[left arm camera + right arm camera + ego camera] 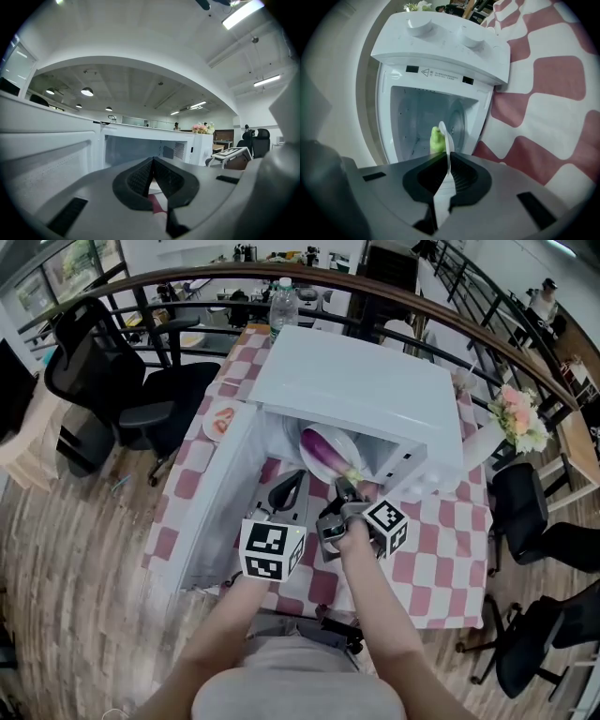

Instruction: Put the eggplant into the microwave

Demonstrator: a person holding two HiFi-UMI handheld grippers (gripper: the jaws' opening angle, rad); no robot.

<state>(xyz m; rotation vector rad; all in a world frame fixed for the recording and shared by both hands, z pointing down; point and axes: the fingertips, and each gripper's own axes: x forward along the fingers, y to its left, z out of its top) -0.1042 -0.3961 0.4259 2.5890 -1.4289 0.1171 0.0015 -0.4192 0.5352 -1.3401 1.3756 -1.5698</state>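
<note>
A table (441, 568) in a red-and-white checked cloth carried a white microwave (361, 390) near its middle; the microwave's door (220, 493) stood wide open toward the table's left edge; in the microwave's open mouth sat a white plate (345, 442) with the purple eggplant (323, 454) lying on it, green stem toward the front, the far end already under the microwave's top.

The right gripper (345, 491) had its jaws nearly together, pinched on the thin near rim of the plate (448, 140), with the green stem (436, 139) just beyond them; the left gripper (291, 486), just beside it at the open door, had its jaws (153, 161) closed tip to tip on nothing.

A clear bottle (283, 307) stood at the table's far edge; a small plate of red food (220, 421) lay at the left edge.
</note>
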